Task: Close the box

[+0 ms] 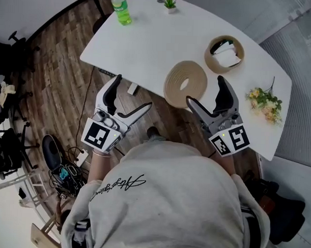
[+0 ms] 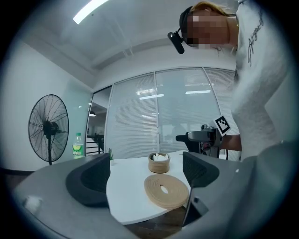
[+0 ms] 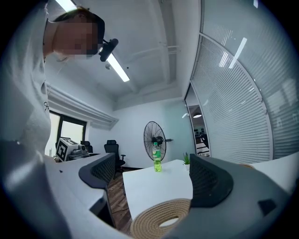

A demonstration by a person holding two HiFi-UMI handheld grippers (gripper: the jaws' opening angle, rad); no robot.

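Your left gripper [image 1: 133, 90] sits left of the woven lid [image 1: 175, 81], off the edge of the white table [image 1: 158, 39], with its jaws spread and nothing between them. Your right gripper [image 1: 204, 89] sits just right of the lid, its jaws also wide apart and empty. The lid lies flat near the table's edge. The round woven box [image 1: 213, 64] stands uncovered just beyond the lid and to its right, not touching it, with white items inside. A green bottle [image 1: 121, 9] stands well beyond the lid, to its left.
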